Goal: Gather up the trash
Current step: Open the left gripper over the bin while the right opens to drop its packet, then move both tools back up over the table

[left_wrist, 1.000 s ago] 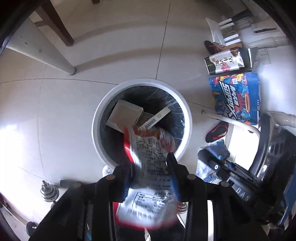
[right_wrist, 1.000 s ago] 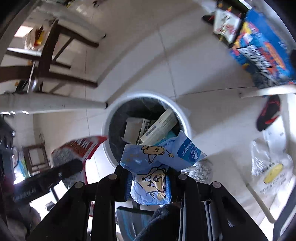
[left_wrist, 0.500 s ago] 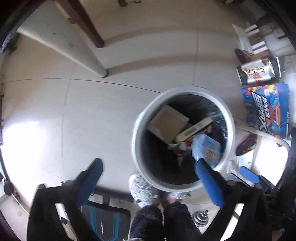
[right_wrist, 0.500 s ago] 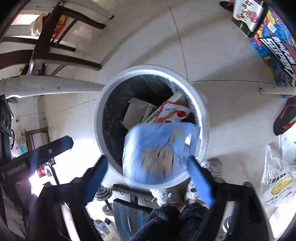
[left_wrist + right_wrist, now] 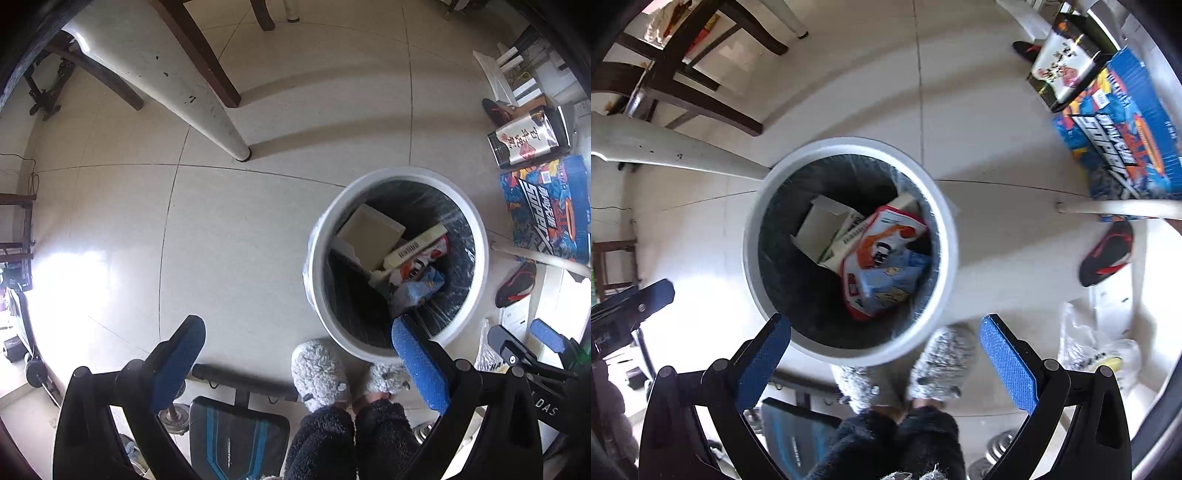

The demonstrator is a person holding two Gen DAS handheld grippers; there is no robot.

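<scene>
White bin with blue packet, red-and-white packet and boxes (both grippers' fingers apart, right's widening, empty).

We find the bin on the floor, just before the person's slippers. In it we count a box, a red packet and, upon that, a blue packet. Printed cartons lie well right.
</scene>
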